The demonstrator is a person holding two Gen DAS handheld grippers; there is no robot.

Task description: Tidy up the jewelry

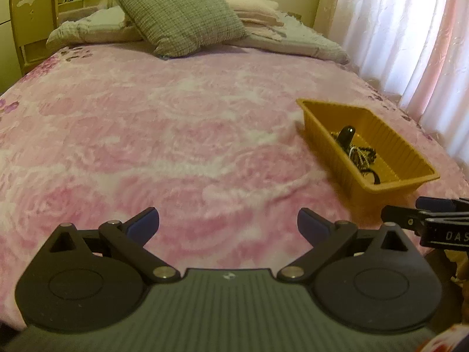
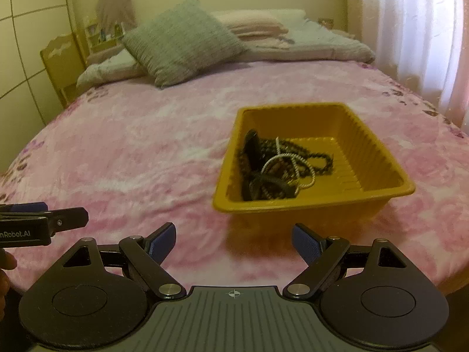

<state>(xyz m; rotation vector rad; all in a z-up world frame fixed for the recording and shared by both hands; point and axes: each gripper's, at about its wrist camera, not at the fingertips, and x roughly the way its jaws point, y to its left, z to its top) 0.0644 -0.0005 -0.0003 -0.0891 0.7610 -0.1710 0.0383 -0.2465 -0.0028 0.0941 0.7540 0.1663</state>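
Both my grippers, left and right, hang with jaws wide apart, holding nothing. The jewelry sits tangled in the tray, center-right of frame. Could be already gathered, or waiting for sorting.

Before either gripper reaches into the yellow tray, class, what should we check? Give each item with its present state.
1. Left gripper open, nothing between its fingers: ok.
2. Right gripper open and empty: ok.
3. Yellow tray sits flat on the pink bedspread: ok.
4. Tray directly ahead of the right gripper, nothing between them: ok.
5. Jewelry pile separated enough to grasp one piece: not ok, the chains and cord are tangled.
6. Number of pieces in the pile: cannot tell.
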